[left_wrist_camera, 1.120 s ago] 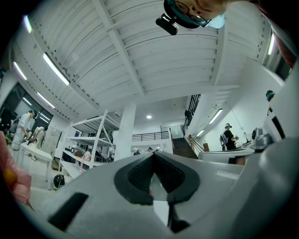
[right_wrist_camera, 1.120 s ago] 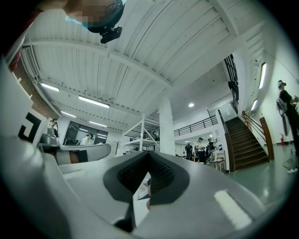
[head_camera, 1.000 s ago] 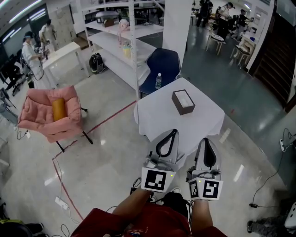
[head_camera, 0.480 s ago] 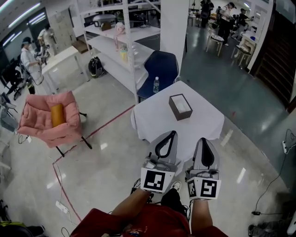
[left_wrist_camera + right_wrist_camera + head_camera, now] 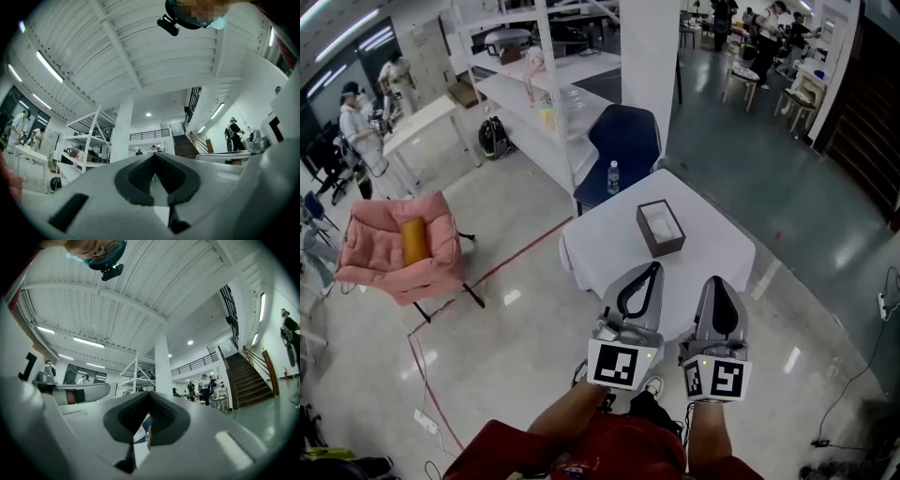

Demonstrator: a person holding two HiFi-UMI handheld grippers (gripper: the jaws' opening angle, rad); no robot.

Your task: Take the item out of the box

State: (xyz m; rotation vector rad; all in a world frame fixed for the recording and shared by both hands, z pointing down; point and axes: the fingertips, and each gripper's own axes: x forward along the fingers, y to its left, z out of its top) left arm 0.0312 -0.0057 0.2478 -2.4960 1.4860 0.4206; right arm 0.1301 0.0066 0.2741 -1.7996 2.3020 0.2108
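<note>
A dark open box with a pale inside stands on a small table under a white cloth, in the head view just above centre. What lies in it is too small to make out. My left gripper and right gripper are held side by side in front of the table's near edge, short of the box, pointing toward it. Both are shut with nothing between the fingers; the left gripper view and right gripper view show the tips meeting and the hall beyond.
A blue chair with a water bottle stands behind the table, beside a white pillar and white shelving. A pink armchair sits at the left. Red tape and cables run on the glossy floor. People stand far off.
The table and box have come nearer and lower in the head view as I walked toward them. Both grippers kept their pose, shut and side by side.
</note>
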